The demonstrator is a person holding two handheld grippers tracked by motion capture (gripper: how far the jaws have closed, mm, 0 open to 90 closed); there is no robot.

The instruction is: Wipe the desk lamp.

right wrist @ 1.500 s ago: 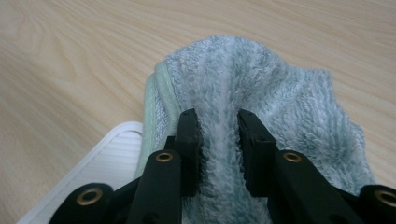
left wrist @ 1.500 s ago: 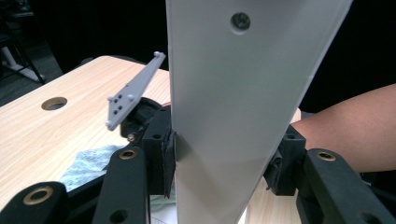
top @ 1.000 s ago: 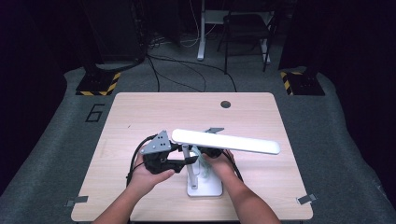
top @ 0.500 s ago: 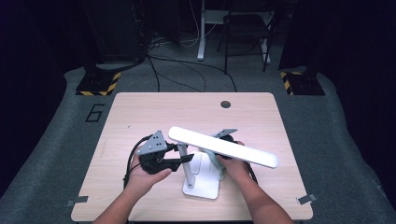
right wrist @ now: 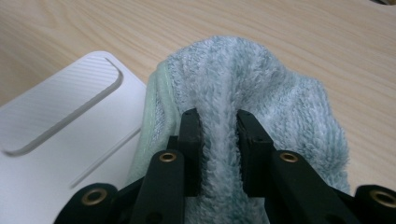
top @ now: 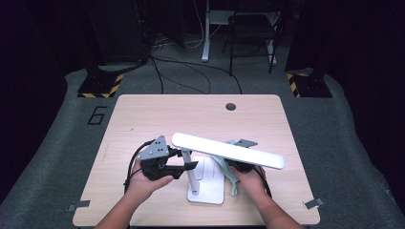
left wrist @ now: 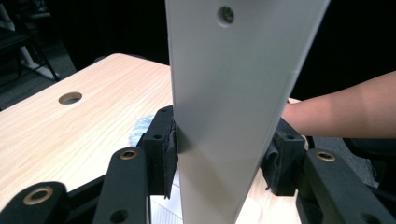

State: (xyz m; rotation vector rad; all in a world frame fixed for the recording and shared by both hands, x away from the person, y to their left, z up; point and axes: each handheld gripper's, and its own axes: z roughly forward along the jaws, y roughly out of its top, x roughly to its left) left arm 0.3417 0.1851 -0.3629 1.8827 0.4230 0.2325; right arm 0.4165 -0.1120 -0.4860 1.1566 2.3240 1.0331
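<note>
Both forearms reach in from the near edge of the desk [top: 143,109], angled slightly toward each other. The left hand [top: 143,183] wraps its left gripper [top: 184,164] from below, the grey plate on top, the fingers [left wrist: 163,154] pointing right and pressed against both sides of the lamp's flat upright post [left wrist: 229,107]. The right hand [top: 253,183] holds the right gripper [right wrist: 218,126] low under the lamp head [top: 228,150], its fingers [right wrist: 190,135] pinched on a fold of pale green cloth [right wrist: 261,93].

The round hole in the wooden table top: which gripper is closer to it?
Right. The right gripper, pinching a pale green fluffy cloth, sits almost straight below the hole; the left gripper is farther left.
</note>
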